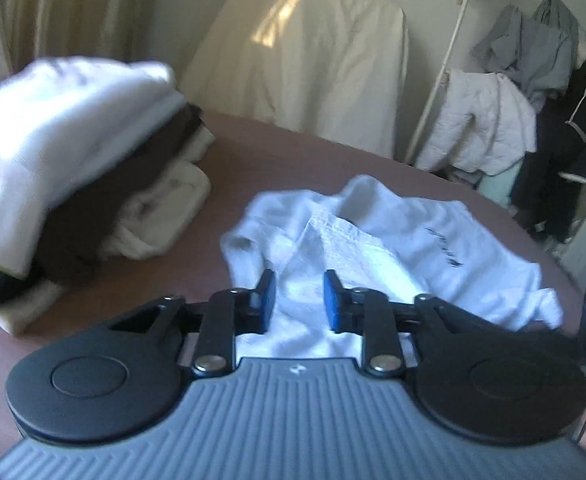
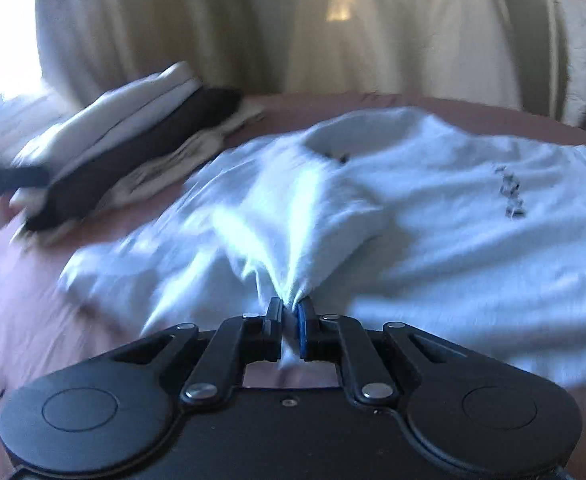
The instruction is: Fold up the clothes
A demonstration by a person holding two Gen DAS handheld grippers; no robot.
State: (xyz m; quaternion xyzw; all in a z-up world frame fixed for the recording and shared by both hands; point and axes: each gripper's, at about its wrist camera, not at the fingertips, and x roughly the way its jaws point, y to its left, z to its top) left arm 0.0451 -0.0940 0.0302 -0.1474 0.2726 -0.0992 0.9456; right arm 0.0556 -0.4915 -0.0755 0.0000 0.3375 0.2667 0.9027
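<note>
A white T-shirt [image 1: 393, 240] with small dark lettering lies crumpled on the brown bed cover [image 1: 277, 160]. In the left wrist view my left gripper [image 1: 299, 300] hovers over the shirt's near edge, its blue pads apart and pressing on nothing. In the right wrist view the same white T-shirt [image 2: 433, 208] spreads wide, and my right gripper [image 2: 291, 316] is shut on a pinched fold of its near edge, cloth fanning out from between the pads. The right gripper's body shows at the right edge of the left wrist view.
A stack of folded clothes [image 1: 73, 168], white, dark brown and cream, sits to the left on the bed; the stack [image 2: 133, 148] also shows in the right wrist view. Behind the bed stand a white covered shape [image 1: 313, 60], curtains [image 1: 53, 12] and a rack of hanging garments [image 1: 533, 100].
</note>
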